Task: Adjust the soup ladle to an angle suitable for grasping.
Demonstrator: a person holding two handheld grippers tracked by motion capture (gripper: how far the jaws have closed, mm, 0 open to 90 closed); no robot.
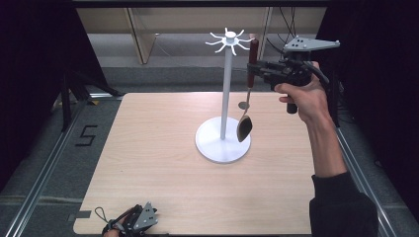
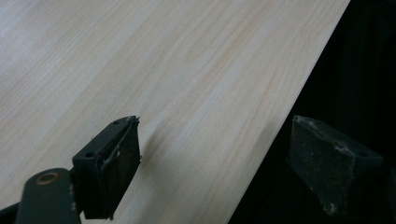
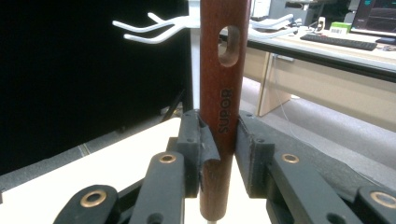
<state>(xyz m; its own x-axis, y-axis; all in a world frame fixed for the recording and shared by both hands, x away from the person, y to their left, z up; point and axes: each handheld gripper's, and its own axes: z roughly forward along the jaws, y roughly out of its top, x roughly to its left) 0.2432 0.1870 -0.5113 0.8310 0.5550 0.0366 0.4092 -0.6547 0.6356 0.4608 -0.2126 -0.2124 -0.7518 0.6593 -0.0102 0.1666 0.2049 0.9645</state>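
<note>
A white rack (image 1: 226,84) stands on a round base (image 1: 212,143) mid-table, with a ring of hooks (image 1: 230,39) at its top. My right gripper (image 1: 257,66) is shut on the dark wooden handle (image 1: 252,57) of a spoon, held upright just right of the hooks; its bowl (image 1: 244,128) hangs over the base. In the right gripper view, the handle (image 3: 224,70) is clamped between the jaws of the right gripper (image 3: 219,144), its hanging hole (image 3: 229,45) level with the hooks (image 3: 149,30). My left gripper (image 1: 131,224) rests at the table's near-left edge, open (image 2: 219,163) and holding nothing.
The light wood table (image 1: 148,163) has metal rails (image 1: 44,173) along both sides and dark curtains beyond. Wooden furniture (image 1: 143,34) stands behind the table. The right gripper view shows a desk with a keyboard (image 3: 336,41) far off.
</note>
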